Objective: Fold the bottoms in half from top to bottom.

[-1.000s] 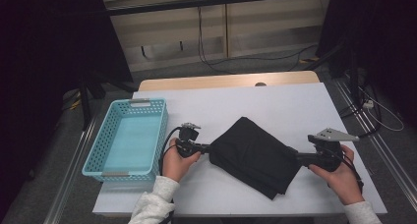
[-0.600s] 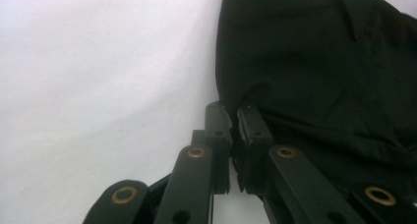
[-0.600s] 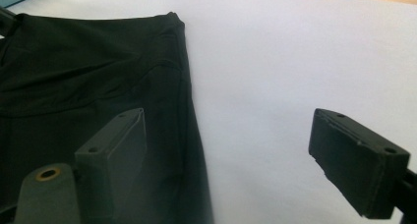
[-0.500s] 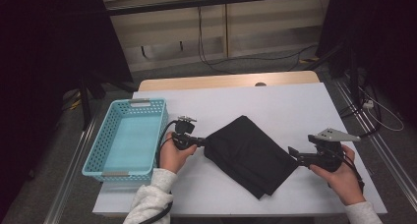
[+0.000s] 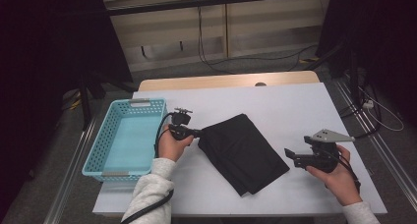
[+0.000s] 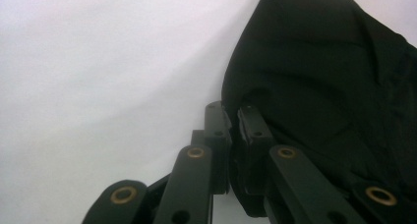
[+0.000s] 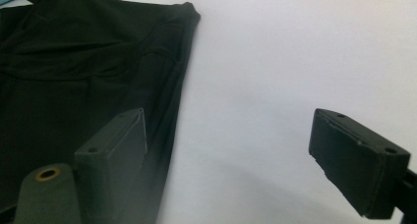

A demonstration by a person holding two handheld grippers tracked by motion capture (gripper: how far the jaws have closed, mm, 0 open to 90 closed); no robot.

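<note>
High view first: a white table (image 5: 295, 101) takes up most of the scene, with a light blue basket (image 5: 125, 138) on its left side and a folded black cloth (image 5: 243, 153) lying flat near the middle, its long axis running from far left to near right. The cloth rests wholly on the table, well apart from the basket's inside, its far-left corner just beside the basket's right wall. That corner is where the left gripper (image 5: 199, 133) sits, jaws pointing right along the table, and in the left gripper view the left gripper (image 6: 235, 130) has its two jaws pressed nearly together with a fold of the cloth (image 6: 334, 86) between them, so it looks clamped on the fabric, though the dark cloth against dark jaws makes the bite hard to judge exactly. The right gripper (image 5: 290, 156) hovers just off the cloth's near-right edge, pointing left toward it; in the right gripper view its jaws stand wide apart, one over the cloth's (image 7: 88, 76) border and one over bare table, holding nothing. The left hand (image 5: 169, 144) reaches in low with its wrist near the basket, so it is the nearer one to carry the cloth leftward; the right hand (image 5: 339, 177) is held level, palm inward.
</note>
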